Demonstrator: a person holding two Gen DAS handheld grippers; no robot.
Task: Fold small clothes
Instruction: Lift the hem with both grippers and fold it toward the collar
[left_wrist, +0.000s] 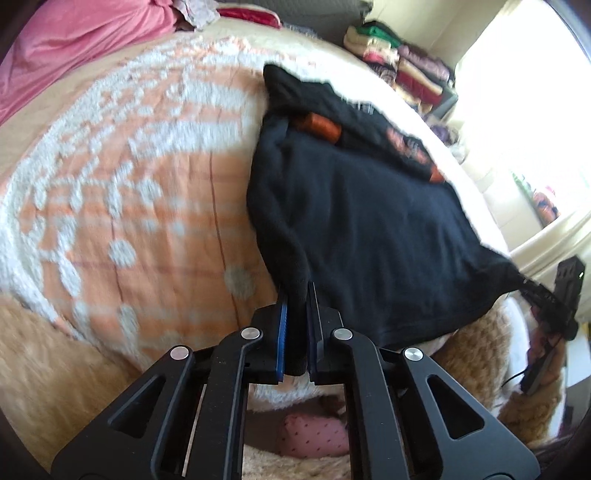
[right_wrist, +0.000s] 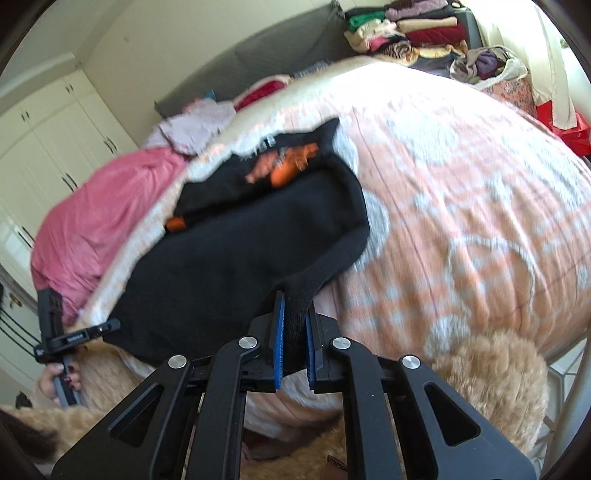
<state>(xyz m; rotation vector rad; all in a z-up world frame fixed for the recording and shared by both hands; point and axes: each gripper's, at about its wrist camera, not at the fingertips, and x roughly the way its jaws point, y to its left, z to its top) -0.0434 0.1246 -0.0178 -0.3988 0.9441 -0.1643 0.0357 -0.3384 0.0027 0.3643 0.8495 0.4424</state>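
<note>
Daylight scene, strong source at the window (left_wrist: 524, 122) on the right of the left wrist view; area around it blows out to white, detail lost. Bedspread (right_wrist: 461, 206) evenly lit, shadows soft. Black garment (left_wrist: 369, 229) reads as a near-featureless dark mass, folds barely resolved. Motion blur smears the bedspread pattern and garment edges in both views. Heavy fisheye bowing; dark vignette in the corners. Gripper fingers (right_wrist: 279, 332) stay sharp

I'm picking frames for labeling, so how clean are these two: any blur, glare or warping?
Left wrist view: window blown out white, bedspread motion-smeared, left claw fairly sharp on the black shirt. Right wrist view: softer light, the shirt's orange print smeared, fisheye bulging the bed, right claw crisp.
</note>
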